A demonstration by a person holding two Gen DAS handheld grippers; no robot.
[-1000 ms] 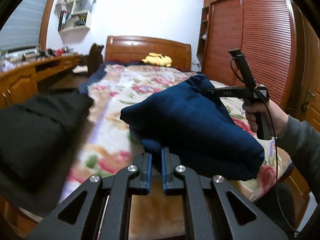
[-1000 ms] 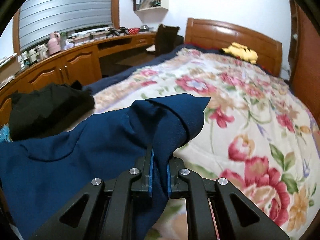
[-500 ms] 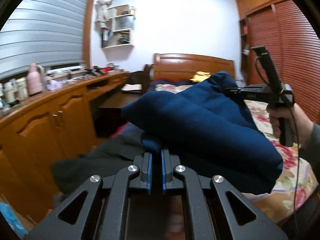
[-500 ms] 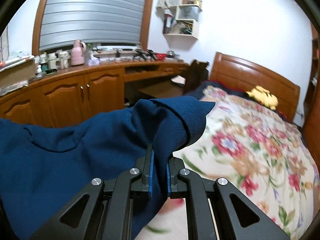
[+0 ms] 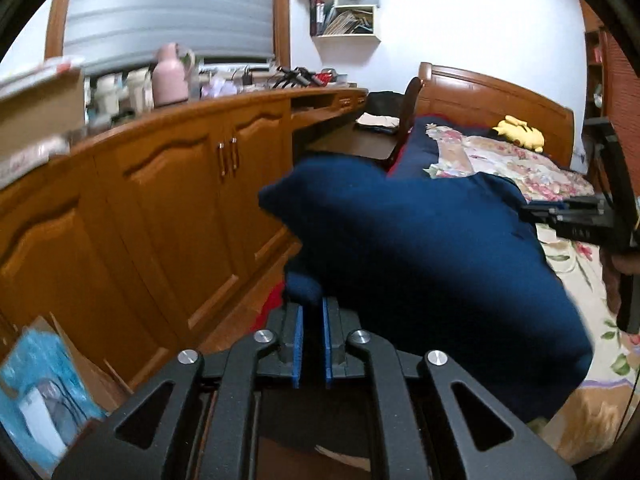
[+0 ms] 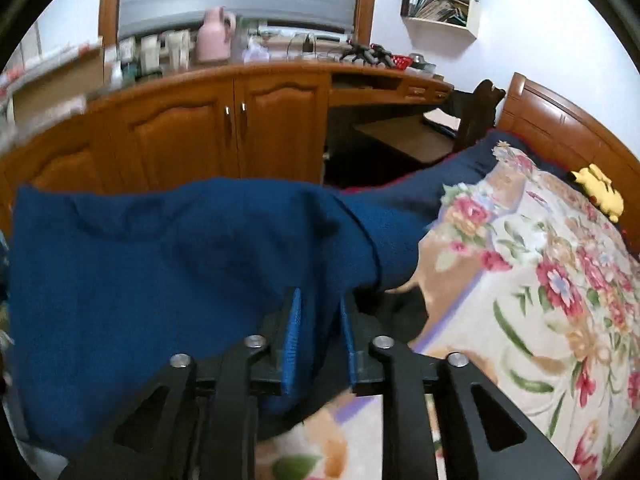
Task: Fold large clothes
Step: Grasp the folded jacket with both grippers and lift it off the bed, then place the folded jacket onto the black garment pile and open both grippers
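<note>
You carry the folded blue garment point(image 5: 432, 256) off the bed's point(image 6: 552, 280) near edge, toward the wooden cabinets point(image 5: 168, 216). Your left gripper point(image 5: 312, 316) stays pinched tight on one end to bear the weight — your right gripper point(image 6: 318, 320) is opening, cloth still between its parting pads, likely releasing.
</note>
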